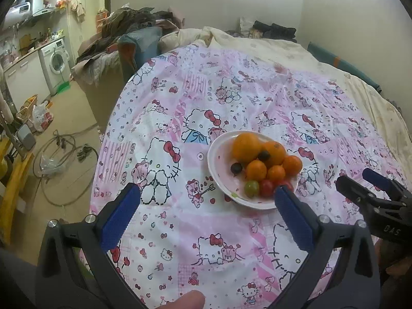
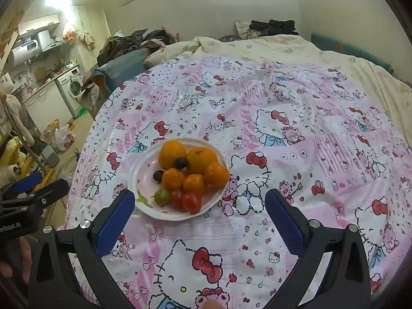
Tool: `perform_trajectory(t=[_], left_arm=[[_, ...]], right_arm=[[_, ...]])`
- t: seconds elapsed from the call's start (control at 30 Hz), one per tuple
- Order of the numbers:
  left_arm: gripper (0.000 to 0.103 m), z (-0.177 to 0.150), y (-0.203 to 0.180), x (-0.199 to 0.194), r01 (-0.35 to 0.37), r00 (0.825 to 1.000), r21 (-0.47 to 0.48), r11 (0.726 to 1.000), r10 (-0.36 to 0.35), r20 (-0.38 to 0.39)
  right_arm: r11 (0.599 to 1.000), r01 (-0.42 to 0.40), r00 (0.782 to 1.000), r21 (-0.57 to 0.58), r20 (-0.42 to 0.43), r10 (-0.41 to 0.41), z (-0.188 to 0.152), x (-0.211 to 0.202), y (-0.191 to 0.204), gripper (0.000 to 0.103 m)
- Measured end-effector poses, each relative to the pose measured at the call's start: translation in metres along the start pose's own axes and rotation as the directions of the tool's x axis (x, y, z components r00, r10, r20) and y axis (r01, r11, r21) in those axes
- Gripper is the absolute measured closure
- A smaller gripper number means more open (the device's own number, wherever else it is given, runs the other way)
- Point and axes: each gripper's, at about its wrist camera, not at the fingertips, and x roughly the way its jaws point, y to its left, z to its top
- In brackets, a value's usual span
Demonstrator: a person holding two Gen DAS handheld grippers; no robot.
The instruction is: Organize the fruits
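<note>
The left gripper [image 1: 207, 193] is held low with its two blue-padded fingers [image 1: 121, 215] spread wide apart and nothing between them. The right gripper [image 2: 199, 198] is posed the same way, its fingers [image 2: 284, 222] wide and holding nothing. Each shows at the edge of the other's view, side by side and apart, and a fingertip of the person's left hand [image 1: 184, 300] shows at the bottom edge.

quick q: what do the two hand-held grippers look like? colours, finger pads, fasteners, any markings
Both match. The left hand-held gripper and right hand-held gripper have matte black angular frames with triangular cut-outs, two fingers faced with textured blue pads, and round silver fasteners at the finger pivots. Partial white lettering shows on each body when seen from the other camera. No cables visible. Bare fingers show; no sleeves.
</note>
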Motion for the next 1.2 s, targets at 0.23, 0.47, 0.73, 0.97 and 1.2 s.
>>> perform_trajectory(t=[0.23,0.47,0.73,0.97,1.2], left_arm=[[0.0,-0.0002,-0.0017,-0.0022,0.002,1.0,-0.003,1.0,-0.002,-0.002],[0.0,-0.0002,-0.0012,-0.0021,0.001,1.0,-0.002,1.0,-0.001,-0.002],[0.0,-0.0015,-0.0016,-0.0012,-0.001,1.0,-0.011,1.0,0.001,-0.016],[0.0,-0.0037,-0.0004,0.0012,0.001,1.0,-0.014,1.0,-0.001,-0.026],[0.0,-0.0053,0.0001,0.0012,-0.011,0.999,-0.013,1.0,0.01,-0.033]], right_arm=[[1.0,0.005,1.0,-0.005,0.005,-0.005,0.0008,-0.0004,-0.001,0.0],[1.0,0.007,1.0,-0.017,0.007,-0.007,0.0016,-0.0009,0.0006,0.0],[1.0,0.009,1.0,-0.016,0.005,-0.009,0.0027,-0.0017,0.0013,0.0],[1.0,0.002,1.0,-0.02,-0.004,-0.002,0.0009,-0.0003,0.0038,0.0],[1.0,0.0,1.0,-0.024,-0.005,0.0,-0.0006,0.0,0.0057,0.0]])
